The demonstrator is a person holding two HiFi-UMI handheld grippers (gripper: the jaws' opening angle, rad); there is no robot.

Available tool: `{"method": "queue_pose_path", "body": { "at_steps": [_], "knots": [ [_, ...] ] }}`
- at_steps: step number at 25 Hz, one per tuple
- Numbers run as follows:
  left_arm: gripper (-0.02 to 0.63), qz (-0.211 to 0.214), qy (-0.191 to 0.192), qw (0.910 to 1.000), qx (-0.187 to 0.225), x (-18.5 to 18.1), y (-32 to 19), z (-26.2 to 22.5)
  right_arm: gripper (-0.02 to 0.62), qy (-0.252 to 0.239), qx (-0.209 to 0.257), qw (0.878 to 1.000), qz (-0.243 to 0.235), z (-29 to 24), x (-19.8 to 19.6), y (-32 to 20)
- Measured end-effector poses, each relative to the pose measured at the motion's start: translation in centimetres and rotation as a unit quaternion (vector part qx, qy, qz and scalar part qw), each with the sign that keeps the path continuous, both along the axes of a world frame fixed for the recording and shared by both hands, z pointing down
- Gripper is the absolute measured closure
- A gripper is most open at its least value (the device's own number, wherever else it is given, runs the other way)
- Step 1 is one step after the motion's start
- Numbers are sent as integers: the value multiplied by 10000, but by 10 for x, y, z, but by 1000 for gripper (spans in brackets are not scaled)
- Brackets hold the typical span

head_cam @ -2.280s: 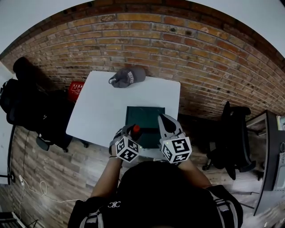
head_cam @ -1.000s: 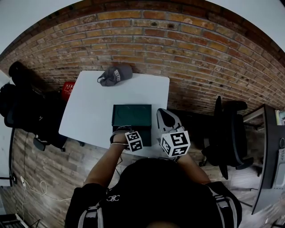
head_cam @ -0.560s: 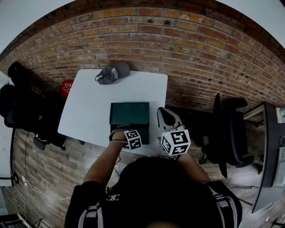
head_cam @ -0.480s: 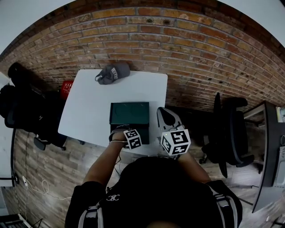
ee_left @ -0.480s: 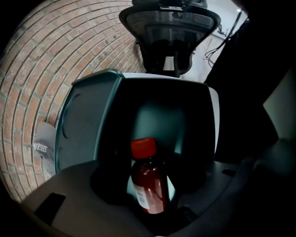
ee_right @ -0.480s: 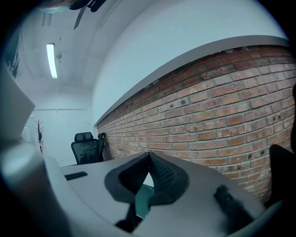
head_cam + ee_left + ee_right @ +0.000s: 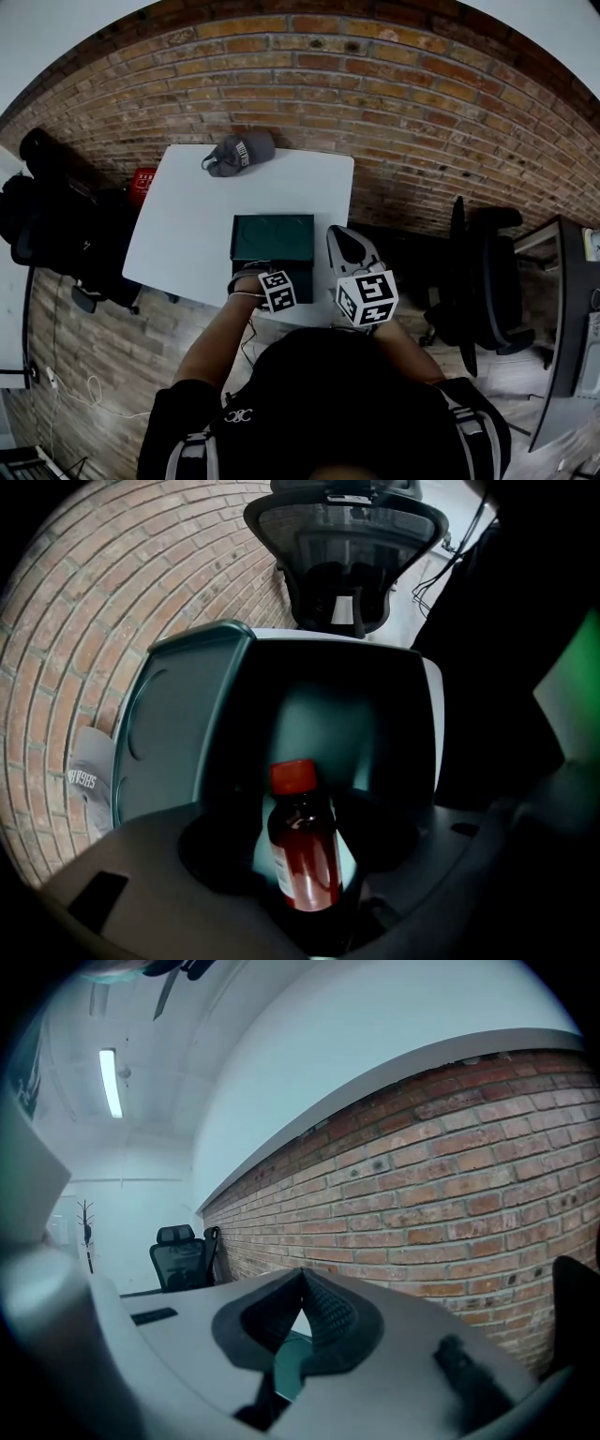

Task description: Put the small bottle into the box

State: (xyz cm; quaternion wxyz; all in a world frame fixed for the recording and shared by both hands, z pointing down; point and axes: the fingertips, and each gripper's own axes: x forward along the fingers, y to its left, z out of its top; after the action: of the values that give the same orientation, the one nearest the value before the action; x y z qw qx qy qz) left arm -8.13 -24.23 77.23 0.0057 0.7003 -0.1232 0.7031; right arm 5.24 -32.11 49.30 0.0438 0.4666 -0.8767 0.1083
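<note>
A small brown bottle (image 7: 300,841) with a red cap stands between the jaws of my left gripper (image 7: 302,860), which is shut on it. Just ahead of it lies the dark green box (image 7: 349,714), open, its lid (image 7: 178,738) raised at the left. In the head view the box (image 7: 272,239) sits near the white table's (image 7: 192,234) front edge, my left gripper (image 7: 266,278) is at its near side, and the bottle is hidden. My right gripper (image 7: 339,236) hovers just right of the box, its jaws (image 7: 298,1279) shut on nothing.
A grey cap (image 7: 239,153) lies at the table's far edge, by the brick wall (image 7: 375,103). A black office chair (image 7: 487,281) stands to the right, dark chairs and bags (image 7: 56,216) to the left. A red item (image 7: 141,184) sits beside the table's left side.
The left gripper has tipped down toward the box's near side, so the bottle's red cap no longer shows in the head view. Over the last second both grippers barely moved.
</note>
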Motion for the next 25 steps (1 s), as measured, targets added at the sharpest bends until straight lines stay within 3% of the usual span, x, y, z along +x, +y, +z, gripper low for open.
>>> {"method": "queue_pose_path", "body": {
  "at_steps": [5,10,14,16,18,20,22,25],
  "knots": [
    [319,-131,29,9999,22,-7,2,-5,569,52,-21,9999,-101,1,-5,1],
    [321,-503,281,9974,439,-12,-3,-26,569,15,10,9997,-253,0,-18,3],
    [450,-936,720,9902,750,-16,-7,-51,569,27,33,9990,-436,-1,-35,6],
    [502,-1258,1071,9814,976,-18,-12,-69,569,45,36,9985,-538,0,-44,8],
    [547,-1659,1465,9671,1254,-21,-20,-89,569,60,43,9979,-639,0,-53,9],
    [581,-2089,1874,9474,1539,-27,-28,-109,569,45,81,9971,-750,-2,-63,12],
    [592,-2527,2372,9192,1872,-32,-35,-133,569,8,138,9961,-867,-4,-73,16],
    [592,-3057,3048,8679,2457,-44,-40,-174,569,-117,192,9947,-1003,-8,-85,18]
  ]
}}
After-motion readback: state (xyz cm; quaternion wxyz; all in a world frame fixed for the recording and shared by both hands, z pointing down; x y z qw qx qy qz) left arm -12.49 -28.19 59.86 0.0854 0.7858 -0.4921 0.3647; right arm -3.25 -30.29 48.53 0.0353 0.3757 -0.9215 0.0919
